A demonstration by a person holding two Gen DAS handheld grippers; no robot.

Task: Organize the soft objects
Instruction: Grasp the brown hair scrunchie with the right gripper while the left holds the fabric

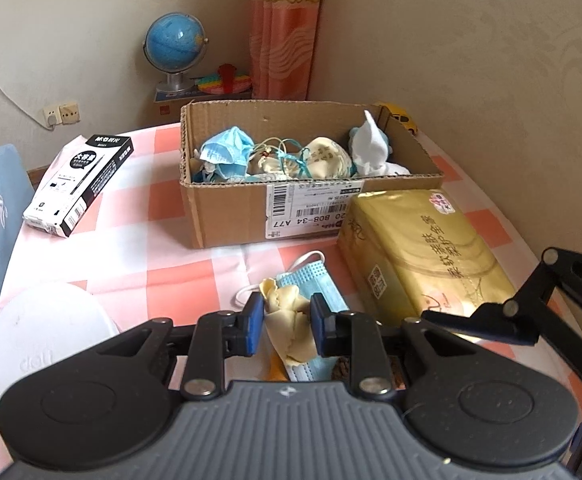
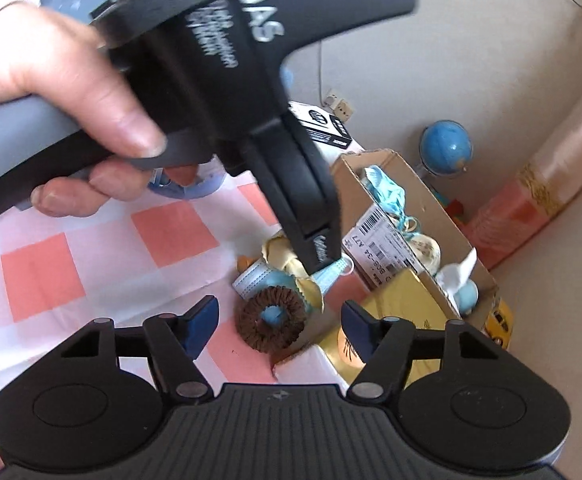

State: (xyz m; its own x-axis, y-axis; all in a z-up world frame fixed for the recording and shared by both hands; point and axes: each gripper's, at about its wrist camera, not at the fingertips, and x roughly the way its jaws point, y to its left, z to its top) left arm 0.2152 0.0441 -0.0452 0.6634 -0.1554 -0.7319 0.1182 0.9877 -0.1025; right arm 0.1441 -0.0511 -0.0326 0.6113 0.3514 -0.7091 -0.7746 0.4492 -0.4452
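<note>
A cream cloth (image 1: 289, 322) lies crumpled on a blue face mask (image 1: 315, 280) on the checked tablecloth. My left gripper (image 1: 285, 324) has its blue pads on both sides of the cloth, partly closed around it; whether they press it I cannot tell. In the right wrist view the left gripper's body (image 2: 251, 80) reaches down onto the cloth (image 2: 287, 258) and mask (image 2: 255, 278). My right gripper (image 2: 281, 326) is open, its fingers either side of a brown scrunchie (image 2: 271, 322). The cardboard box (image 1: 227, 208) behind holds masks and other soft items.
A gold tissue pack (image 1: 423, 256) lies right of the pile. A black and white carton (image 1: 79, 186) and a white round lid (image 1: 43, 336) sit at the left. A globe (image 1: 175, 50) stands behind. A yellow toy car (image 1: 399, 114) is behind the box.
</note>
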